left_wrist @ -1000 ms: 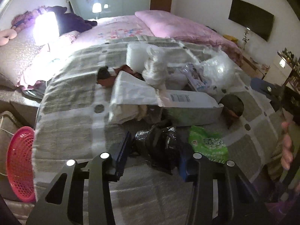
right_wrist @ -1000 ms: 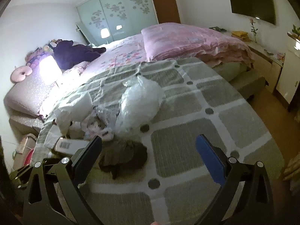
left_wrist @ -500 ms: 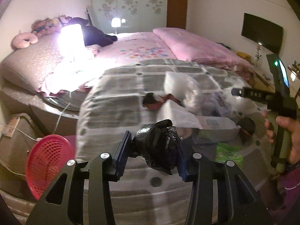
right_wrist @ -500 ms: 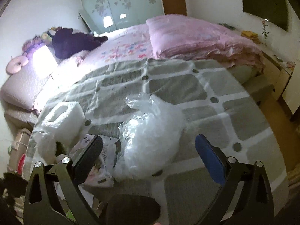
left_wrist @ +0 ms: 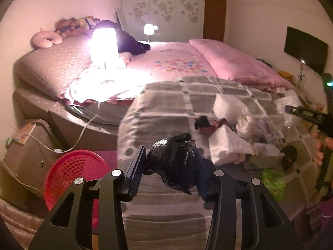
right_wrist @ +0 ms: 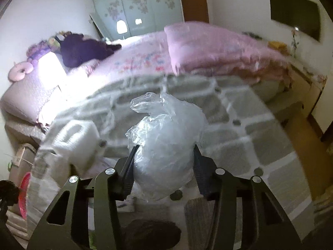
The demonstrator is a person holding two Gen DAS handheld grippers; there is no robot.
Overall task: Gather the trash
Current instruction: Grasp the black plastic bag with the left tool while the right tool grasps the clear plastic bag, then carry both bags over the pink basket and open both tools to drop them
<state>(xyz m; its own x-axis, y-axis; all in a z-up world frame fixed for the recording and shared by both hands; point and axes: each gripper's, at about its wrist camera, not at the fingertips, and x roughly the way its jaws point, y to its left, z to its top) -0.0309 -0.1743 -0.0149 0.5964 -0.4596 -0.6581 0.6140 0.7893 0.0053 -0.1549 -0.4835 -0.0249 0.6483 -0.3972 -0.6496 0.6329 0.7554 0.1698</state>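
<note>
My left gripper (left_wrist: 169,162) is shut on a crumpled black plastic bag (left_wrist: 177,166), held up over the near edge of the grey checked blanket (left_wrist: 166,108). The jaws of my right gripper (right_wrist: 165,152) are closing, with a clear plastic bag (right_wrist: 164,133) between them, and both pads touch its sides. More trash lies on the blanket: white bags (left_wrist: 226,145), a white foam block (left_wrist: 229,106) and a green wrapper (left_wrist: 270,183). A red mesh basket (left_wrist: 70,173) stands on the floor to the lower left.
A hand (left_wrist: 320,152) holding the right gripper's handle shows at the right edge of the left wrist view. A lit lamp (left_wrist: 104,45) and its cable sit left of the bed. Pink bedding (right_wrist: 208,45) covers the far half.
My left gripper lifted the black bag off the blanket and swung left toward the red basket. My right gripper moved forward over the clear bag and its jaws narrowed onto it.
</note>
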